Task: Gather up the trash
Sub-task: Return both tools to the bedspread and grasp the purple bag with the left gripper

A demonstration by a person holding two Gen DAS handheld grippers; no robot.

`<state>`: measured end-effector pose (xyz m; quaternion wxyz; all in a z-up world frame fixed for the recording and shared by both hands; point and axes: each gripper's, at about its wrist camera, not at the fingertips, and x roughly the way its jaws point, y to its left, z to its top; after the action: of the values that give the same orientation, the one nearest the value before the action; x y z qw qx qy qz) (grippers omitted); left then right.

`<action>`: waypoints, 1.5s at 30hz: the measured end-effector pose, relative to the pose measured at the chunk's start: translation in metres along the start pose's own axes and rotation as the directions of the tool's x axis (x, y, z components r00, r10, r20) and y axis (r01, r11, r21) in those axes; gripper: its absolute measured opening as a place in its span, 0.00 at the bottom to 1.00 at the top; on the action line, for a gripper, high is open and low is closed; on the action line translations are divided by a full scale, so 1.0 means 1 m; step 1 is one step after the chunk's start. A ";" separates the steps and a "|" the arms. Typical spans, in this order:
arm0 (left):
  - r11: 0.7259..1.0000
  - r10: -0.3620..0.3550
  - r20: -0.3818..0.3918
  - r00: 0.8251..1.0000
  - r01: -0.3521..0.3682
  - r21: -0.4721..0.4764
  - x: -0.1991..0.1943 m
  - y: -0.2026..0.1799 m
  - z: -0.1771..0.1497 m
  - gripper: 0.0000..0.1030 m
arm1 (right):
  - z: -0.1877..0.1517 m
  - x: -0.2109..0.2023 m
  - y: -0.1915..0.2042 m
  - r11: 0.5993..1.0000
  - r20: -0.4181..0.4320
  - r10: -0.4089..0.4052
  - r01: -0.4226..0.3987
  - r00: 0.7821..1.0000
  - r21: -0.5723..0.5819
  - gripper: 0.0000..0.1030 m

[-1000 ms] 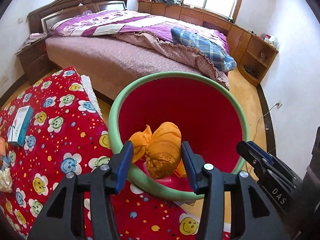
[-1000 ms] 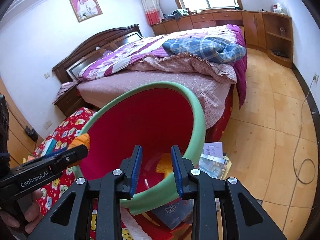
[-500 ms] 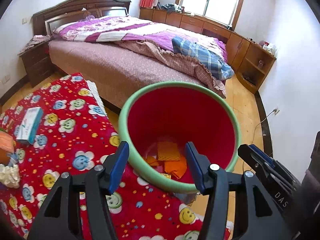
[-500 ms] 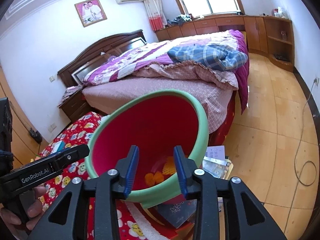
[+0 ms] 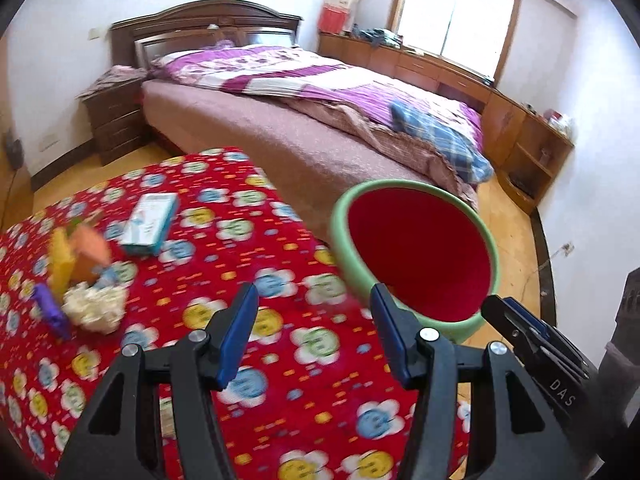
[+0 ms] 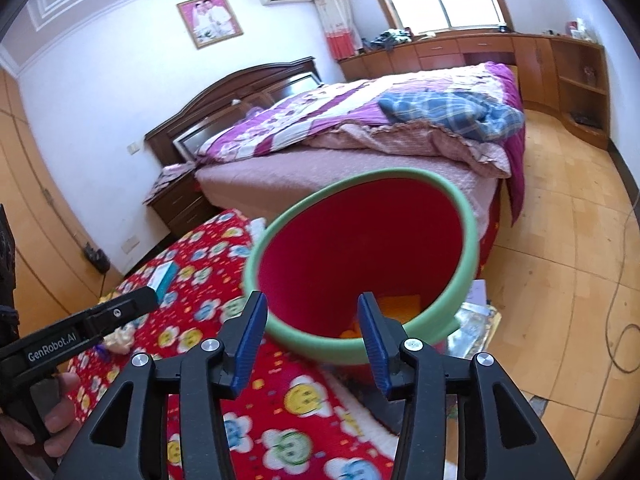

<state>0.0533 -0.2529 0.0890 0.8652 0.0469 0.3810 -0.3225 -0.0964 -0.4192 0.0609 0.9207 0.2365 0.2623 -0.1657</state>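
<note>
A red bin with a green rim [image 5: 416,196] [image 6: 468,240] stands at the table's right edge. Orange scraps [image 6: 400,304] lie at its bottom. My left gripper [image 5: 314,332] is open and empty above the red flowered cloth [image 5: 200,272], left of the bin. My right gripper [image 6: 312,332] is open and empty, its jaws apart just in front of the bin's near rim. On the cloth's left lie a white crumpled wad [image 5: 94,308], an orange and yellow piece [image 5: 76,256], a purple scrap [image 5: 50,310] and a light blue box [image 5: 150,224].
A large bed [image 5: 304,120] with purple bedding stands behind the table. A dark nightstand [image 5: 114,120] is at its left. Wooden cabinets [image 5: 520,140] line the right wall. Papers [image 6: 476,312] lie on the wooden floor beside the bin.
The orange bundle dropped from my left gripper into the bin. My left gripper then swung left over the cloth. My right gripper opened wider and drew back a little.
</note>
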 end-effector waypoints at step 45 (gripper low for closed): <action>0.869 0.320 -0.130 0.938 -0.345 -0.355 0.022 0.262 -0.050 0.36 | -0.045 0.066 0.086 0.995 -0.149 0.025 -0.039 0.989 -0.091 0.65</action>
<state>0.1884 -0.0416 -0.0050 0.8875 -0.0426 0.4502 -0.0887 -0.0244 -0.3361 0.0205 0.9115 0.2088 0.3333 -0.1206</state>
